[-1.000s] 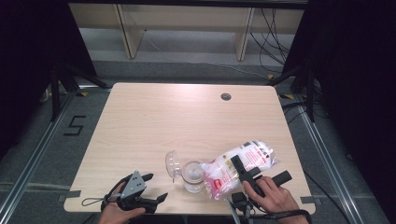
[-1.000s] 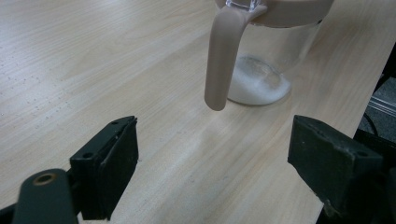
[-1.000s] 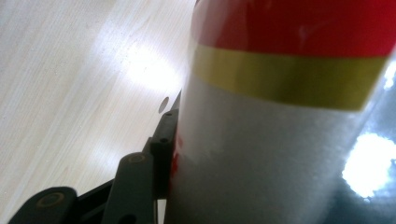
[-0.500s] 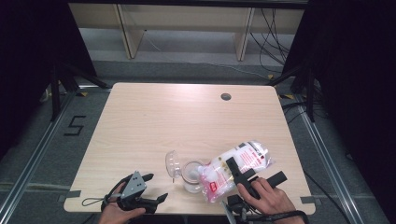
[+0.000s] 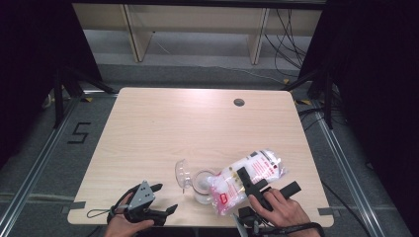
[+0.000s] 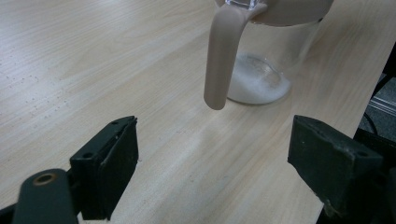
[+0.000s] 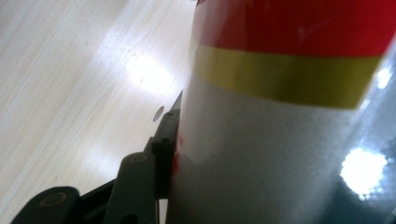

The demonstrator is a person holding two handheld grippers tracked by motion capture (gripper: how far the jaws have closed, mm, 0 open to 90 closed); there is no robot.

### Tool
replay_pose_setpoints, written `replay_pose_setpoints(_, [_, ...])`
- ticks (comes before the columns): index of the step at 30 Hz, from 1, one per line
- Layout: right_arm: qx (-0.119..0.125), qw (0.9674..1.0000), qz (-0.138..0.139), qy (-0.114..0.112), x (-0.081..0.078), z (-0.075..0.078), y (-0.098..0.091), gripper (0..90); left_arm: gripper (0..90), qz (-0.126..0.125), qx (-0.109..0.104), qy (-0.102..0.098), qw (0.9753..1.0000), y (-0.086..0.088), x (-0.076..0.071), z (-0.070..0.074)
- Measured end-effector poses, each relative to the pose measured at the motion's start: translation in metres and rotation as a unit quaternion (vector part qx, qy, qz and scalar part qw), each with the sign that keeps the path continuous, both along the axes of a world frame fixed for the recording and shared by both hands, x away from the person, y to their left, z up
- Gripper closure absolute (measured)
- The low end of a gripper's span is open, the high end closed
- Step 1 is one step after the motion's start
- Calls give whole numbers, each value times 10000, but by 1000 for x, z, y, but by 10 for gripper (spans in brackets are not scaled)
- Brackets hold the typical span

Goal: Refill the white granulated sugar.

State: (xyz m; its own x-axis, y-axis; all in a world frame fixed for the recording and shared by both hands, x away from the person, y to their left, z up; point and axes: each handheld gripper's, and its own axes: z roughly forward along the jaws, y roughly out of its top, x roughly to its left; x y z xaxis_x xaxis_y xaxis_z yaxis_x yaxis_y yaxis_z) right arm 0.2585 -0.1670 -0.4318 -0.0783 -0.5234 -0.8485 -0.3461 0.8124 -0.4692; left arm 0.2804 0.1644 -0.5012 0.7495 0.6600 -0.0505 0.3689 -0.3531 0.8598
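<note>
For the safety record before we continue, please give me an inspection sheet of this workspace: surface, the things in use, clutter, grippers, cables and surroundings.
Surface: light wooden table, mostly bare, with a round grommet hole near the far edge.
Job's things: clear jar with white powder at its bottom, its lid flipped open; plastic bag of white powder, tilted over the jar mouth.
Clutter: nothing seen.
Grippers: right gripper shut on the bag; left gripper open, fingers apart and holding nothing, near the table's front edge.
Cables: one trails from the left gripper; several lie on the floor behind the table.
Surroundings: wooden shelf frame behind, black curtains at both sides.
</note>
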Motion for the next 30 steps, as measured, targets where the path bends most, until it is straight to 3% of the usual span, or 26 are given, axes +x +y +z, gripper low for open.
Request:
replay_pose_setpoints(18, [-131, 9999, 84, 22, 0, -1, 5, 581, 159, 21, -63, 10, 10000, 0, 1, -1])
replay_pose_setpoints(19, [-136, 9999, 82, 22, 1, -1, 5, 581, 158, -7, 114, 1, 9999, 2, 2, 0])
replay_pose_setpoints(21, [-145, 9998, 113, -2, 1, -1, 6, 582, 158, 19, -24, 16, 10000, 1, 1, -1])
replay_pose_setpoints(30, [-180, 9997, 139, 3, 1, 0, 9, 586, 158, 29, -34, 36, 10000, 1, 1, -1])
